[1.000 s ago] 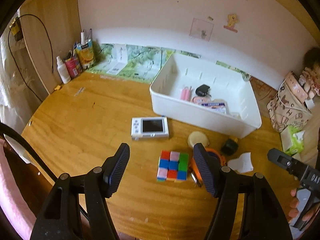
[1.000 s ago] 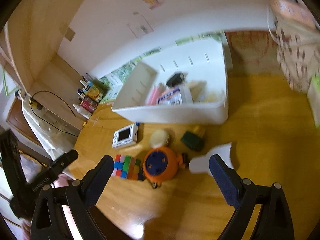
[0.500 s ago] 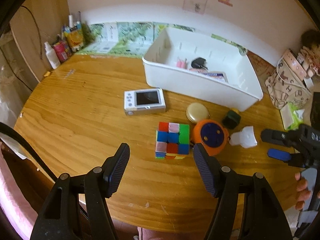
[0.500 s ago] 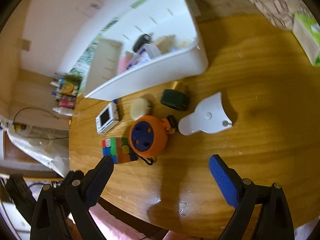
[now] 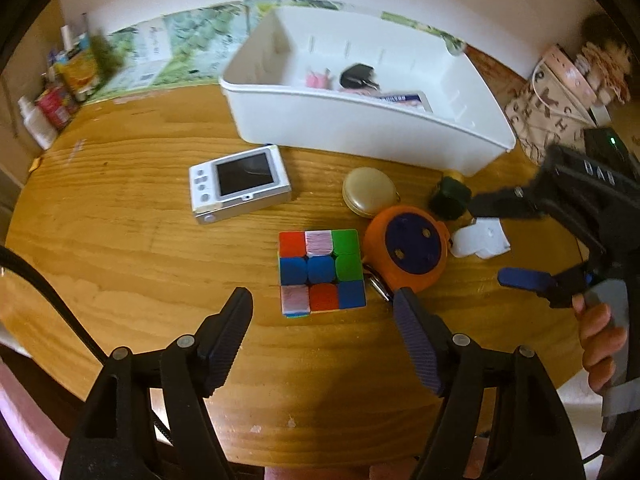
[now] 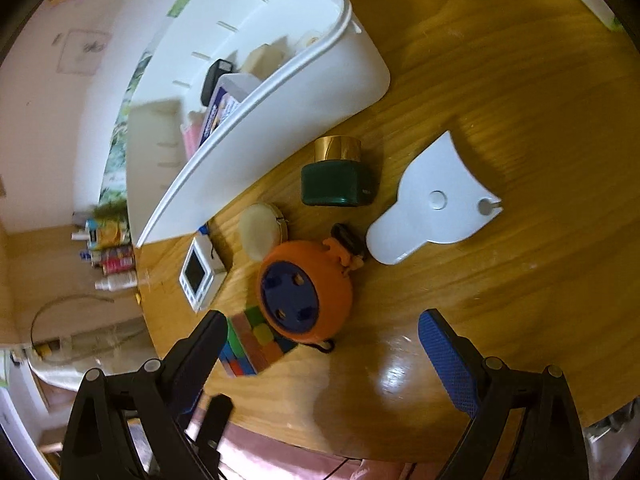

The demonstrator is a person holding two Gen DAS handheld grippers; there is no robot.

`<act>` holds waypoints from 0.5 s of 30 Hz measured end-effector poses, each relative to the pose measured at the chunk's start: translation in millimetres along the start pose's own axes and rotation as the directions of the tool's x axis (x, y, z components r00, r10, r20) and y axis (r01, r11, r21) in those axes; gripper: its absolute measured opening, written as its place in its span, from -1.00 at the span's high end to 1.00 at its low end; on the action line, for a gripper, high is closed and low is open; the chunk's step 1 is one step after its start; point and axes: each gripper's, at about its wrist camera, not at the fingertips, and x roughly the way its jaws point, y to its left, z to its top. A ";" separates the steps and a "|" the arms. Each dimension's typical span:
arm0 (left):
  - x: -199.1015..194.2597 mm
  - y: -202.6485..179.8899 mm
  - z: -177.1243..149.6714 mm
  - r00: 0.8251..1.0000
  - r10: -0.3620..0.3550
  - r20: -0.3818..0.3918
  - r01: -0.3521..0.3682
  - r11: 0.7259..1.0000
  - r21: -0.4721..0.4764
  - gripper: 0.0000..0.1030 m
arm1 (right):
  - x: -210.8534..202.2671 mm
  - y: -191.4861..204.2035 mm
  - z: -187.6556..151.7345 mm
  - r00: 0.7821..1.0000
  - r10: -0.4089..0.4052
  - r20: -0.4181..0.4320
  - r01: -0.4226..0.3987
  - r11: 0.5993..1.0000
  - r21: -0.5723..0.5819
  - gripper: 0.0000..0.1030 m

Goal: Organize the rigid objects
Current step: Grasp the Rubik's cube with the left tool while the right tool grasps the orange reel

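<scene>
Our left fingers (image 5: 242, 320) have just been opening, empty (right fingers (image 6: 444, 344) wide too), lining up on the cube (image 5: 322, 272) for the bin (image 5: 360, 128).

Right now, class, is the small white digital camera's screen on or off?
Off. The small white digital camera lies flat on the round wooden table, screen up; the screen is dark, showing only a faint reflection.

Left wrist: steeply down, close over the puzzle cube (image 5: 322, 272).
Right wrist: tilted, rolled, close.
Shared: cube, orange reel (image 6: 306, 290).
</scene>
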 end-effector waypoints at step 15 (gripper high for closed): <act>43.2 12.7 17.6 0.980 -0.139 -0.144 0.143 0.990 0.016 -0.48 | 46.6 14.7 9.0 0.995 -0.092 -0.047 0.099 0.979 0.180 -0.88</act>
